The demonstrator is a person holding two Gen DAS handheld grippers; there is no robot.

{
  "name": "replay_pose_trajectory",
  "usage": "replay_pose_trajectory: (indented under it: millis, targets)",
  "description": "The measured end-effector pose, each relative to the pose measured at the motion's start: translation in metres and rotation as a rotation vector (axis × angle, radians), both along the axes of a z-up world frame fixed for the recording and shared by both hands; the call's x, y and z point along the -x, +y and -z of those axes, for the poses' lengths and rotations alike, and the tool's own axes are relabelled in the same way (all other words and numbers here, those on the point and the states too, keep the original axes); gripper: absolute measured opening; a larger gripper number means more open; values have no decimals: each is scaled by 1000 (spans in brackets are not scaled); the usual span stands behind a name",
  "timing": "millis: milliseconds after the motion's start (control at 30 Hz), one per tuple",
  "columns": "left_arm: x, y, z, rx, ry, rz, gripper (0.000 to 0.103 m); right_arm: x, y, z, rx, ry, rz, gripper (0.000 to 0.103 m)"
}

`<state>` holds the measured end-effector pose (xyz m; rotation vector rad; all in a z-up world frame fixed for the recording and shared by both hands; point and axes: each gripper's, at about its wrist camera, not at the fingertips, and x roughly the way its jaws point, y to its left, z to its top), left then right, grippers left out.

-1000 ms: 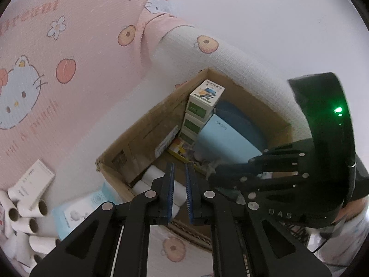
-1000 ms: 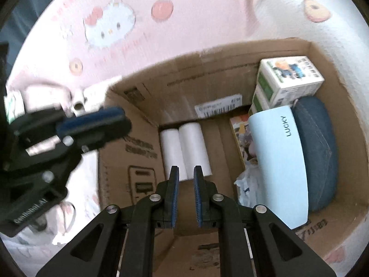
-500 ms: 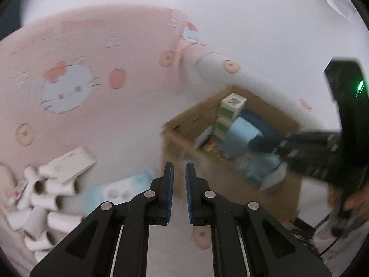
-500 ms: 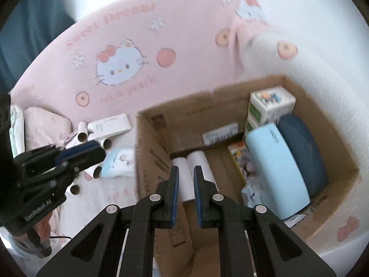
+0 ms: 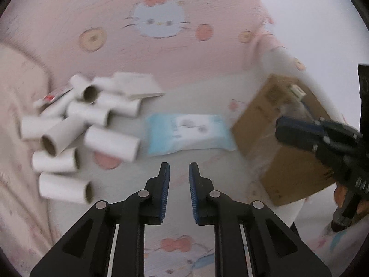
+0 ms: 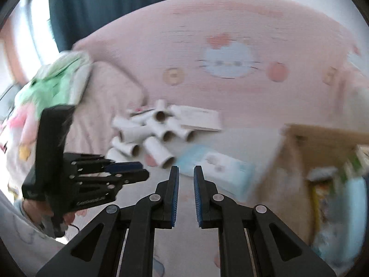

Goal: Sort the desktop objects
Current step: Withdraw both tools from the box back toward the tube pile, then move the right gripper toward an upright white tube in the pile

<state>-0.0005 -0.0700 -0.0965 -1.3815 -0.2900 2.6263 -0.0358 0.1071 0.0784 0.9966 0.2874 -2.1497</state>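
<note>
Both jaws slightly parted, empty, pink cartoon-print bedspread [image 5: 161, 53], dark curtain [image 6: 103, 7]

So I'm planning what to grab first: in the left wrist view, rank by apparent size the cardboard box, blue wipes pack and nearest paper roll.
1. Cardboard box, though partly hidden.
2. Wipes pack.
3. Nearest roll.
Fisheye and blur make this approximate.

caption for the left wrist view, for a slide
Empty left gripper faces a blue wipes pack, white paper tubes and a cardboard box.
</note>
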Motion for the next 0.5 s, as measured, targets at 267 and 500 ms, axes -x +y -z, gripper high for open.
replay_pose_trajectory:
  millis: [267, 500]
  targets:
    - [-9, -67, 25, -52, -72, -202, 18, 3, -59, 64, 18, -50, -170, 9]
    - [-30, -117, 44, -144, -109, -382, 25, 4, -102, 105, 16, -118, -270, 9]
